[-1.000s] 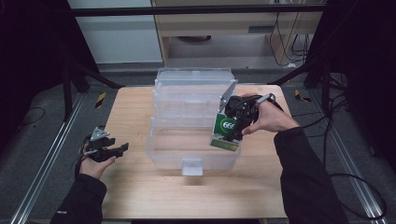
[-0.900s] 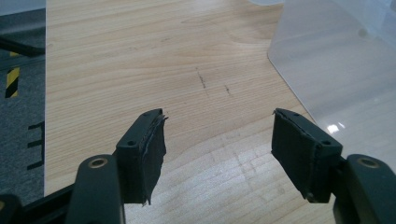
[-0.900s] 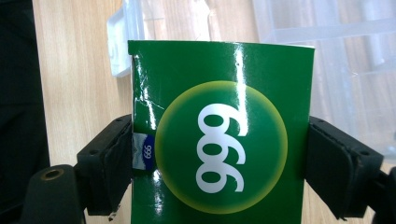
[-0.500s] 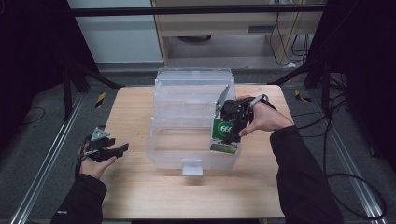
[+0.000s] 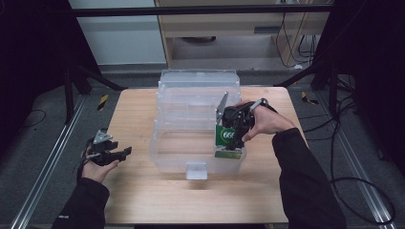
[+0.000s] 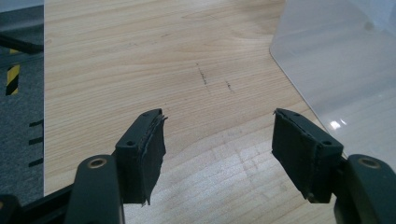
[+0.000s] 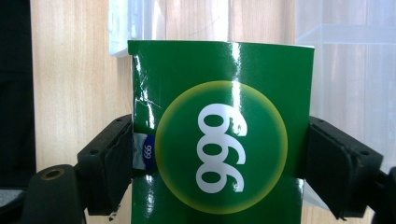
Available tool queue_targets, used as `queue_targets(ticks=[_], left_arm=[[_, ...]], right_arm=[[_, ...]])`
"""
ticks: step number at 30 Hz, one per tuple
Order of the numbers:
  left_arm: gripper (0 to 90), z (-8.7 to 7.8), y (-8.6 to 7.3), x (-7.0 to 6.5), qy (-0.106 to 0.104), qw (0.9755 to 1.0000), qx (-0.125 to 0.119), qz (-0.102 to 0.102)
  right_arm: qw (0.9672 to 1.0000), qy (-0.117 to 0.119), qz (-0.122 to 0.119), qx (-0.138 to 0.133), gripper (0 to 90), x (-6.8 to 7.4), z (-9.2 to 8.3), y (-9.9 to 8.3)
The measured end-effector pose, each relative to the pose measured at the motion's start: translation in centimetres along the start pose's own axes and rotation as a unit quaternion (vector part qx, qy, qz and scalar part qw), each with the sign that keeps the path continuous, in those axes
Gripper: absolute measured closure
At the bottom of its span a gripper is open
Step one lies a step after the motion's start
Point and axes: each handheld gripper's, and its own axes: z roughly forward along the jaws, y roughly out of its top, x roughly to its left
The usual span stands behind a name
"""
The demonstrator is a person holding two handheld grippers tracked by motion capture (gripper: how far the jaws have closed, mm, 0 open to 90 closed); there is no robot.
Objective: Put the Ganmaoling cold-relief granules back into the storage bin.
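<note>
From the high view I count two tongs, one green box and one clear plastic bin on one wooden tabletop (image 5: 143, 191). My right tongs (image 5: 230, 137) grip the green box (image 5: 226, 138) and hold it upright inside the clear plastic bin (image 5: 176, 148), at the bin's near right corner. The box carries a pale round badge with white digits, and a light strip runs along its lower edge. The bin is see-through, with stepped walls rising toward the far side and a small white latch at the middle of its near wall. My left tongs (image 5: 119, 153) sit well apart from the bin, low over the tabletop's left part, with nothing between them.

In the left gripper view, the left tongs (image 6: 217, 135) stand spread wide and released, with bare wood grain between the two black pads. One corner of the clear plastic bin (image 6: 336, 70) comes in at the upper right.

In the right gripper view, the right tongs (image 7: 219, 161) are clenched on the green box (image 7: 219, 140), one pad pressing each side edge. I see one glossy green face with one yellow-rimmed circle bearing three white digits, reading 666 or 999 by how it is turned. A small blue label sits at the box's left edge by the pad, and the card is creased and torn there.
</note>
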Motion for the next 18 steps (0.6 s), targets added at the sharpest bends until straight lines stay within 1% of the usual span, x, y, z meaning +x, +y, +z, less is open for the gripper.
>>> queue_targets(ticks=[2, 9, 12, 14, 18], left_arm=[[33.5, 0.0, 0.0, 0.02, 0.0, 1.0, 0.0, 0.0], [33.4, 0.04, 0.01, -0.06, 0.0, 1.0, 0.003, 0.002], [33.4, 0.06, 0.01, -0.06, 0.0, 1.0, 0.005, 0.003], [33.4, 0.08, 0.01, -0.06, 0.0, 1.0, 0.005, 0.003], [33.4, 0.1, 0.0, -0.08, 0.0, 1.0, 0.005, 0.004]], right_arm=[[1.0, 0.001, -0.001, 0.004, 17.9, -0.1, 0.12, 0.0], [1.0, 0.001, -0.003, 0.004, 17.9, -0.22, 0.17, -0.07], [1.0, -0.008, -0.004, 0.003, 18.0, -0.24, 0.14, -0.14], [0.9999, -0.012, -0.002, 0.008, 18.0, -0.2, 0.11, -0.22], [0.9998, -0.014, -0.004, 0.012, 17.9, -0.1, 0.24, -0.2]])
